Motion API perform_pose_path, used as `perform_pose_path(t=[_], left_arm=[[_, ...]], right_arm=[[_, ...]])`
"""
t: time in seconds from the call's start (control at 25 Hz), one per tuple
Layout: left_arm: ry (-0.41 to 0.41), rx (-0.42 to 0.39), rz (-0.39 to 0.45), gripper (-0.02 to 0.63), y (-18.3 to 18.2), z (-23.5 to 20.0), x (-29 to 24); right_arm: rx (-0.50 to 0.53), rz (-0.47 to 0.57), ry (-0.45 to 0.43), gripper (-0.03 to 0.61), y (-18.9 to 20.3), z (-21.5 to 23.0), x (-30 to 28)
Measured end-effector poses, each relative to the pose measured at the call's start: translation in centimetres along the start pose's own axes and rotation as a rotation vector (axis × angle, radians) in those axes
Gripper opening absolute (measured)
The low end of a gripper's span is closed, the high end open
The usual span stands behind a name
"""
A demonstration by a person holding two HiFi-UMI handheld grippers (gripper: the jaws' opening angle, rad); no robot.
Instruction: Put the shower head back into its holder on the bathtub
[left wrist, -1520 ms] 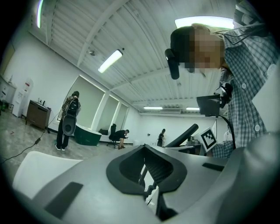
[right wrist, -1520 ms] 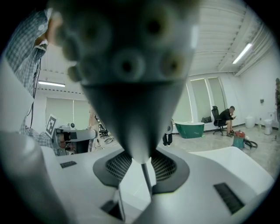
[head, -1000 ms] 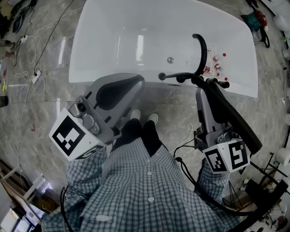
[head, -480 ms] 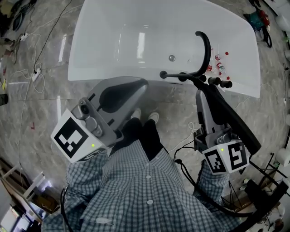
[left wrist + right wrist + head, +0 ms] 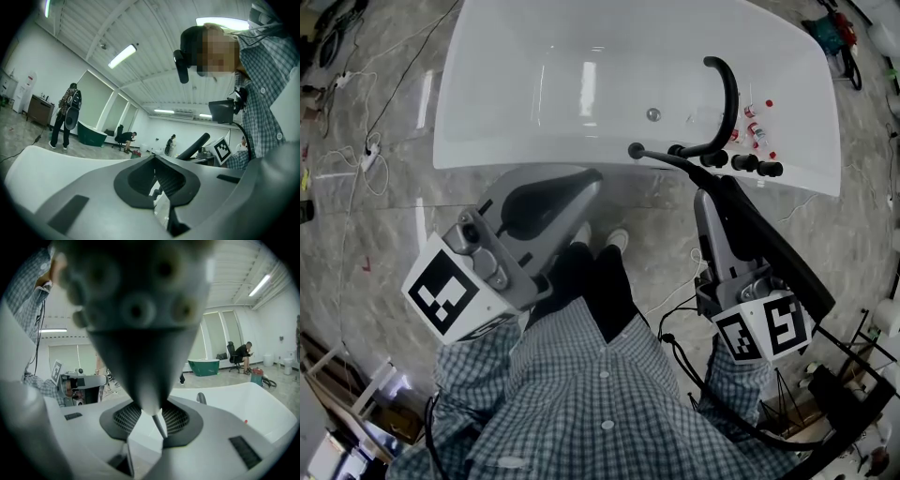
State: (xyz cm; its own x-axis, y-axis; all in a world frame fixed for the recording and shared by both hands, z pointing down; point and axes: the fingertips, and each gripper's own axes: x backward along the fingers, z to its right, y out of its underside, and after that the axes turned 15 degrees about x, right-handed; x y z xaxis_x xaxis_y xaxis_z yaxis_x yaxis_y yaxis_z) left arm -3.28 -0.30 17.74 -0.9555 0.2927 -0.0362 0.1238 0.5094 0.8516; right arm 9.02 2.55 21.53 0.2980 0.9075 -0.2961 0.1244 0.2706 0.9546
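Note:
The white bathtub (image 5: 487, 94) lies ahead, with a black curved spout (image 5: 729, 94) and black knobs (image 5: 750, 164) on its near right rim. My right gripper (image 5: 705, 197) is shut on the black shower head (image 5: 769, 253). The shower head's wide end points back toward me and its thin end (image 5: 636, 150) reaches the tub's near rim. In the right gripper view the shower head (image 5: 140, 310) fills the top and tapers down between the jaws of my right gripper (image 5: 152, 420). My left gripper (image 5: 586, 175) hangs shut and empty just short of the rim, and its jaws (image 5: 157, 187) hold nothing.
Small red-capped bottles (image 5: 755, 127) stand on the tub's right rim beside the spout. Cables (image 5: 366, 159) trail over the marble floor at the left. My feet (image 5: 600, 242) are close to the tub's near wall. People and a green tub (image 5: 91, 133) are far behind.
Both grippers and the shower head have shifted slightly left and toward the tub. The grip on the shower head is unchanged.

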Motion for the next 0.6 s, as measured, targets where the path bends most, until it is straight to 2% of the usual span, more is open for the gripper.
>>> perform_pose_path(t=[0.32, 0.52, 0.6], left_arm=[[-0.019, 0.033, -0.011, 0.008, 2.1, -1.2, -0.3], [-0.017, 0.052, -0.020, 0.008, 3.2, -1.7, -0.8], [-0.019, 0.057, -0.024, 0.008, 3.5, -2.0, -0.9]], right_arm=[[-0.044, -0.009, 0.003, 0.135, 2.2, 0.4, -1.1], [-0.005, -0.035, 0.004, 0.135, 2.7, 0.6, -1.8], [-0.031, -0.040, -0.007, 0.135, 3.5, 0.4, -1.9]])
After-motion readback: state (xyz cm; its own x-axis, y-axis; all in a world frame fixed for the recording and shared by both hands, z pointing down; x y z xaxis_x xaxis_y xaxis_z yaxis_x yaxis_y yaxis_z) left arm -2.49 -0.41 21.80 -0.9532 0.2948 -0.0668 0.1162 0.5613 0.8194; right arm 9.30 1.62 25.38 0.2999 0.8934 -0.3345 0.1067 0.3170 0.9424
